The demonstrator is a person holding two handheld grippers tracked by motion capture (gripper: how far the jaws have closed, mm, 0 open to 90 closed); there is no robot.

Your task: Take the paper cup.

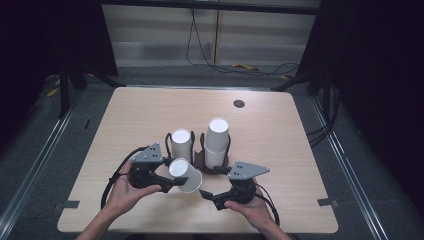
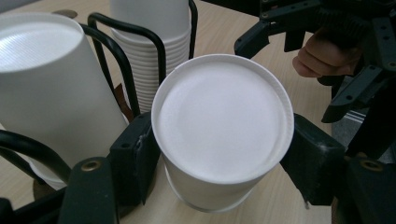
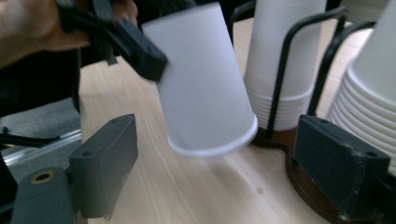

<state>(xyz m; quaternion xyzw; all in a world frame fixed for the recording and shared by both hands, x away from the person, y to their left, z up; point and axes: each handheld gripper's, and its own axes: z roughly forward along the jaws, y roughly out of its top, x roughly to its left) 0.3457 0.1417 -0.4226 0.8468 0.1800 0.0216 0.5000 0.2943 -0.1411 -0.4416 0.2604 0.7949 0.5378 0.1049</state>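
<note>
Your left claw [image 1: 167,184] grips the cup [image 1: 185,175] tilted, base up, just beside the rack [image 1: 200,157]; your right claw [image 1: 207,195] gapes empty below it.

Pale wooden table [image 1: 280,150]; small dark round grommet [image 1: 239,103] near far edge; black cables [image 1: 225,65] on floor beyond

cup [image 3: 205,84] motion-blurred, stacks [image 3: 285,60] cut off above

One camera looks down from above; two ride close, both facing the paper cup [image 2: 222,126].
</note>
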